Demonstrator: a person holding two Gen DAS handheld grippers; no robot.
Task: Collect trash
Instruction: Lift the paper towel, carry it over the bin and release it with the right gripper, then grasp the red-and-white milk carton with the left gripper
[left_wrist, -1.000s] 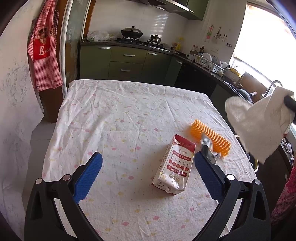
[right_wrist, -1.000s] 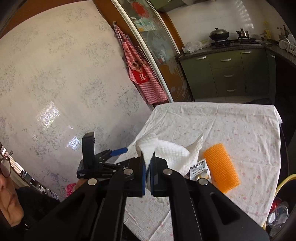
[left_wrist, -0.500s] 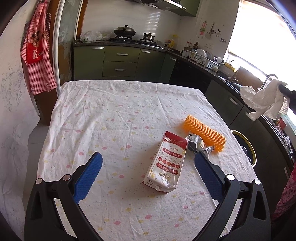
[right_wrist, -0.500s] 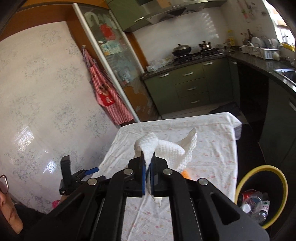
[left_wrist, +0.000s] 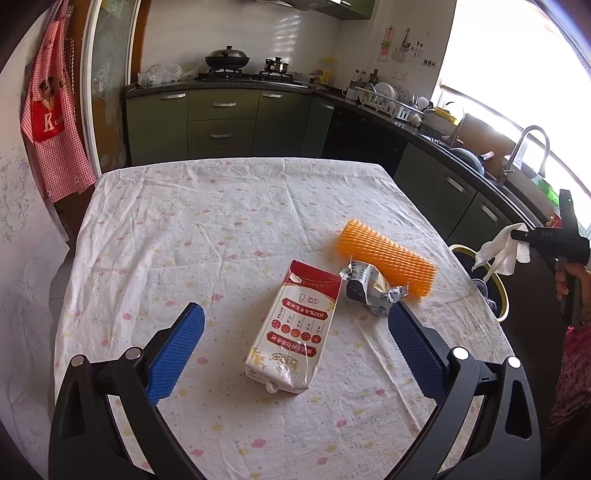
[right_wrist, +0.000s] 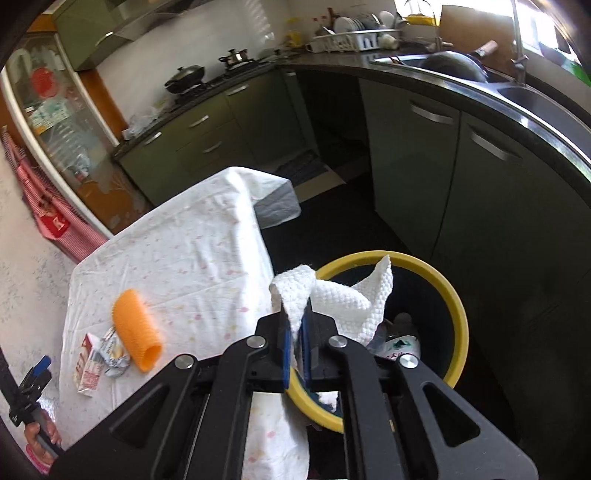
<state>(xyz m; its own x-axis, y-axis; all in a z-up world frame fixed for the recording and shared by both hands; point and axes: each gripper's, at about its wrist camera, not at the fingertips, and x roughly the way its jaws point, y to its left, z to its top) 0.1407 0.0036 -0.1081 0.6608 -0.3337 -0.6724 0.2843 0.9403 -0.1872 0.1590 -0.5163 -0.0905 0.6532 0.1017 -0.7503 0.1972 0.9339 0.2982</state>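
My right gripper (right_wrist: 295, 321) pinches a white paper towel (right_wrist: 343, 299) and holds it over the yellow-rimmed black bin (right_wrist: 443, 288) beside the table; its jaws are just opening with the towel still between the pads. The left wrist view shows the same towel (left_wrist: 498, 254) hanging above the bin (left_wrist: 498, 291). My left gripper (left_wrist: 295, 314) stands open above the table, its fingers either side of a red-and-white milk carton (left_wrist: 295, 328). A crumpled silver wrapper (left_wrist: 369, 291) and an orange ribbed roll (left_wrist: 388, 254) lie right of the carton.
The table (left_wrist: 184, 240) wears a white flowered cloth. The bin holds bottles and other rubbish (right_wrist: 399, 339). Green cabinets (right_wrist: 461, 166) and a sink counter run along the right; a stove counter stands behind. A red checked apron (left_wrist: 51, 122) hangs at far left.
My right gripper swung off the table to the right and sank over the bin, carrying the towel. The left gripper drifted a little over the carton, still open.
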